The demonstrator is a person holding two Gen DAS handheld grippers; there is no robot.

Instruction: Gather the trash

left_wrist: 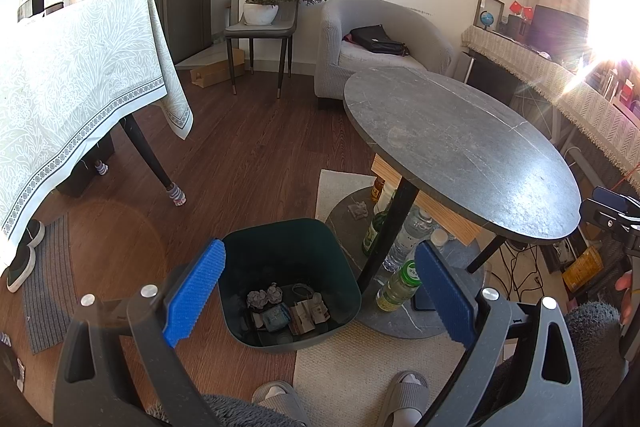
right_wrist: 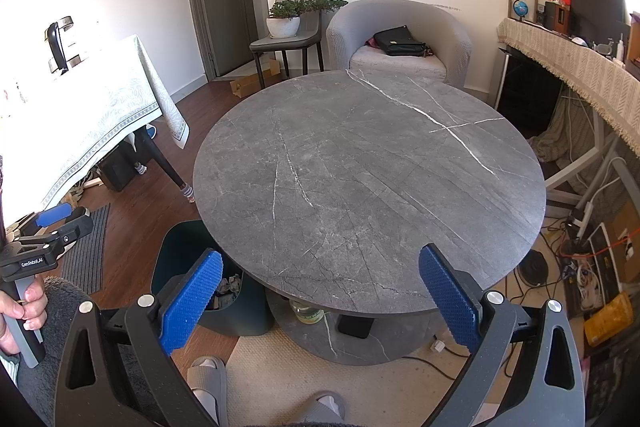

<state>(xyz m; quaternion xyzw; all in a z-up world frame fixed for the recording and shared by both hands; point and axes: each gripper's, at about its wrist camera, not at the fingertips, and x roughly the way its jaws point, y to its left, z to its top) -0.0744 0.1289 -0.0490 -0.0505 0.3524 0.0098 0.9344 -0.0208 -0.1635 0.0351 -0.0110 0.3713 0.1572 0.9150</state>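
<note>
A dark green trash bin (left_wrist: 288, 251) stands on the floor beside the round grey table (left_wrist: 460, 147). Crumpled paper and wrappers (left_wrist: 288, 311) lie in its bottom. My left gripper (left_wrist: 320, 291) is open and empty, held above the bin. My right gripper (right_wrist: 320, 295) is open and empty, held over the near edge of the bare tabletop (right_wrist: 360, 167). The bin (right_wrist: 180, 259) also shows in the right wrist view, partly under the table edge, with the left gripper (right_wrist: 60, 215) at the far left.
Several bottles (left_wrist: 396, 283) stand on the table's round base (left_wrist: 400, 323). A cloth-covered table (left_wrist: 72, 87) is at left, a grey armchair (left_wrist: 380, 39) and a chair with a plant (left_wrist: 260, 23) behind. Cables and boxes (right_wrist: 592, 267) lie at right. My slippers (left_wrist: 404, 395) are on the rug.
</note>
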